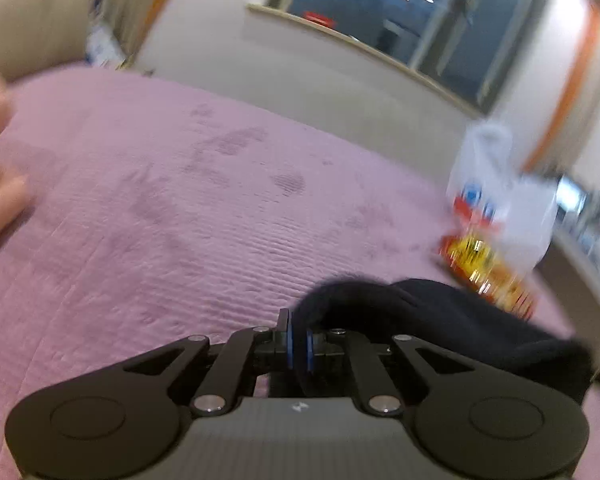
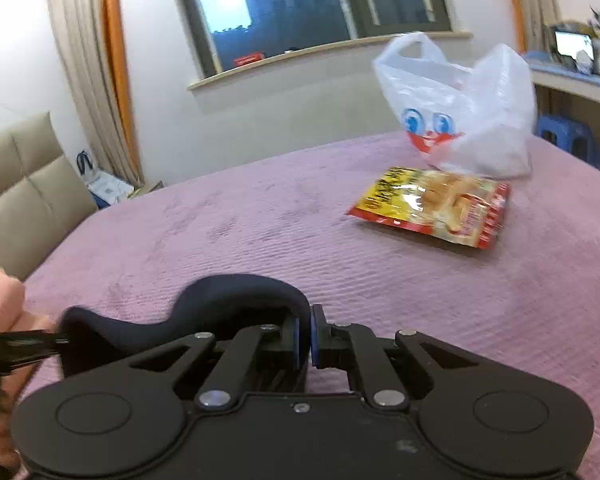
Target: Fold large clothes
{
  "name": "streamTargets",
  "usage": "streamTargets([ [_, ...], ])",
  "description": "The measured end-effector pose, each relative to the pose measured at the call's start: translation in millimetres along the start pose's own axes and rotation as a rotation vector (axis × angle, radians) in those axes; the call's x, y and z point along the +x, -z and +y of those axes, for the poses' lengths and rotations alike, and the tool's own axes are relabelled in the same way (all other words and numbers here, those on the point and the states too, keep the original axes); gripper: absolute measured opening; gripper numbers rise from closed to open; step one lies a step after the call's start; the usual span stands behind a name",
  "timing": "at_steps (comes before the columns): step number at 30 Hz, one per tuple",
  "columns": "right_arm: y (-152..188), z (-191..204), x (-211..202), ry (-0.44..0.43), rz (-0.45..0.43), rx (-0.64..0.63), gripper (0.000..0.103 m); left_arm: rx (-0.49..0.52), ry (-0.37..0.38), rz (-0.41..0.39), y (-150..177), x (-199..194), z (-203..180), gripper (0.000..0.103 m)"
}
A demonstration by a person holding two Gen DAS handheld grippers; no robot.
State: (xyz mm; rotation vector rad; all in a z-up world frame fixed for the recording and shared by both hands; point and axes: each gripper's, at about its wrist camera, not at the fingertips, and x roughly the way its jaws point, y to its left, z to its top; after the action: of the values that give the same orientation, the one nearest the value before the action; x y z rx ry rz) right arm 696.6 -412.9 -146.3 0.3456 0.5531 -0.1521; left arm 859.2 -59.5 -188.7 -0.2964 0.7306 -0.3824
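A dark navy garment (image 1: pixel 440 320) lies on the pink bedspread (image 1: pixel 160 200). My left gripper (image 1: pixel 299 344) is shut on an edge of it, and the cloth trails off to the right from the pads. In the right wrist view the same dark navy garment (image 2: pixel 228 300) arches up in a loop between the two grippers. My right gripper (image 2: pixel 309 338) is shut on its edge, with the cloth pinched between the blue pads. At the left edge of that view a hand (image 2: pixel 0 308) holds the other gripper against the cloth.
A white plastic bag (image 2: pixel 460 120) with a printed cartoon face and a red and yellow snack packet (image 2: pixel 432 206) lie on the bedspread (image 2: pixel 260 232) ahead to the right. A beige headboard (image 2: pixel 24 184) stands at the left. A window and wall lie beyond the bed.
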Motion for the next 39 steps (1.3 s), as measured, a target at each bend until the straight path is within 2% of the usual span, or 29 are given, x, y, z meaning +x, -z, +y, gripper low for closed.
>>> streamTargets([
  [2, 9, -15, 6, -0.014, 0.067, 0.008, 0.006, -0.01, 0.033, 0.051, 9, -2, 25, 0.007],
  [5, 37, -23, 35, -0.011, 0.216, 0.003, 0.006, 0.096, -0.056, 0.182, 36, 24, 43, 0.007],
  [7, 59, -21, 60, 0.042, 0.334, -0.025, 0.011, 0.141, -0.087, 0.271, 59, 40, 52, 0.009],
  [8, 67, -22, 72, 0.046, 0.402, -0.035, 0.012, 0.151, -0.078, 0.253, 65, 38, 54, 0.011],
  [9, 72, -24, 76, 0.05, 0.426, -0.04, 0.014, 0.156, -0.064, 0.248, 64, 35, 54, 0.013],
  [10, 70, -25, 71, 0.046, 0.417, -0.042, 0.026, 0.155, -0.051, 0.249, 59, 30, 55, 0.015],
  [11, 65, -27, 64, 0.033, 0.421, -0.047, 0.034, 0.167, -0.031, 0.233, 54, 21, 56, 0.02],
  [12, 58, -29, 54, 0.012, 0.411, -0.056, 0.036, 0.197, -0.014, 0.211, 49, 9, 56, 0.028],
  [14, 46, -32, 27, -0.036, 0.366, -0.078, 0.048, 0.238, -0.009, 0.168, 40, -17, 54, 0.038],
  [16, 32, -33, 8, -0.065, 0.305, -0.083, 0.054, 0.268, 0.035, 0.128, 28, -37, 49, 0.04],
  [19, 9, -16, 11, -0.105, 0.215, -0.072, 0.053, 0.35, 0.06, 0.034, 12, -53, 19, 0.039],
  [21, 1, 9, 33, -0.131, 0.194, -0.098, 0.038, 0.402, 0.091, -0.022, 4, -53, -4, 0.039],
  [22, 0, 26, 47, -0.145, 0.184, -0.135, 0.022, 0.393, 0.111, -0.049, 2, -48, -12, 0.039],
  [23, 2, 40, 61, -0.159, 0.172, -0.172, 0.014, 0.374, 0.158, -0.036, 0, -36, -19, 0.038],
  [24, 4, 55, 79, -0.171, 0.176, -0.205, 0.013, 0.377, 0.194, 0.005, 2, -19, -27, 0.039],
  [25, 6, 64, 95, -0.173, 0.196, -0.218, 0.011, 0.385, 0.199, 0.04, 8, -7, -34, 0.039],
  [27, 16, 78, 130, -0.11, 0.239, -0.253, 0.011, 0.389, 0.135, 0.139, 21, 38, -36, 0.028],
  [29, 29, 78, 157, -0.038, 0.313, -0.261, 0.009, 0.357, 0.07, 0.216, 36, 69, -24, 0.025],
  [31, 40, 63, 177, -0.024, 0.394, -0.204, 0.0, 0.315, 0.04, 0.267, 49, 87, -7, 0.016],
  [33, 42, 50, 179, -0.053, 0.39, -0.158, 0.0, 0.279, 0.081, 0.239, 54, 87, 5, 0.015],
  [36, 36, 42, 176, -0.071, 0.407, -0.13, 0.0, 0.209, 0.11, 0.259, 46, 87, 15, 0.013],
  [37, 33, 41, 166, -0.064, 0.399, -0.136, 0.0, 0.191, 0.109, 0.252, 43, 81, 17, 0.013],
  [38, 30, 44, 152, -0.064, 0.373, -0.154, 0.005, 0.199, 0.121, 0.228, 41, 70, 15, 0.014],
  [39, 27, 43, 132, -0.078, 0.339, -0.176, 0.006, 0.232, 0.135, 0.202, 40, 56, 13, 0.016],
])
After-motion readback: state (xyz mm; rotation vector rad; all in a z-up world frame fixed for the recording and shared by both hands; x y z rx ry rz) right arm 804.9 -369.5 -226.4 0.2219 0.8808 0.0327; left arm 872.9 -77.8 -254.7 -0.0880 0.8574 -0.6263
